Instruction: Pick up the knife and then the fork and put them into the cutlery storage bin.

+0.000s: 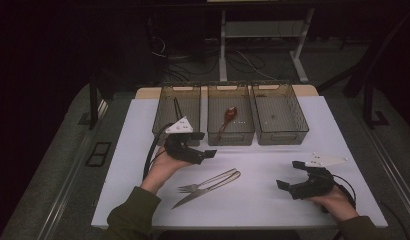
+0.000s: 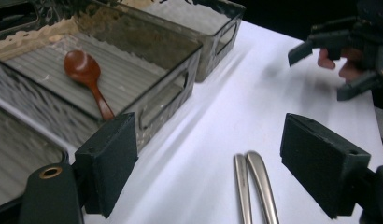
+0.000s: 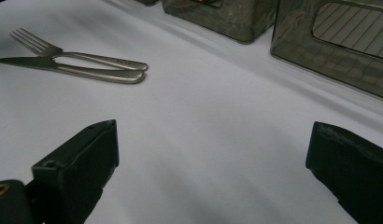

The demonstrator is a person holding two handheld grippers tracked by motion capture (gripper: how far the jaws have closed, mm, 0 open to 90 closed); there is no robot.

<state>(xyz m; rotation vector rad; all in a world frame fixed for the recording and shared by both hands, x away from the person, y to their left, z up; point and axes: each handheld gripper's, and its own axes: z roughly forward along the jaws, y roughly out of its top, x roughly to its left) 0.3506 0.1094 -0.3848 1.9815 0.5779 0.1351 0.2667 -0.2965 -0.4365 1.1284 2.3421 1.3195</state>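
Observation:
A metal fork (image 1: 193, 187) and knife (image 1: 193, 196) lie side by side on the white table (image 1: 263, 205), left of centre. My left gripper (image 1: 204, 145) hovers open just beyond them, in front of the left bin (image 1: 163, 125). In the left gripper view its jaws (image 2: 213, 163) stand wide apart over the two handles (image 2: 255, 191), with nothing between them. A red-brown spoon (image 1: 229, 115) rests in the middle bin (image 1: 230, 136). My right gripper (image 1: 289, 174) rests open at the table's right front. In its own view the jaws (image 3: 208, 158) frame bare table, with the fork (image 3: 77, 56) and knife (image 3: 63, 71) farther off.
Three clear plastic bins stand in a row at the back of the table; the right bin (image 1: 280, 136) looks empty. A thin dark item (image 1: 177, 107) leans in the left bin. Desk legs and cables fill the floor beyond.

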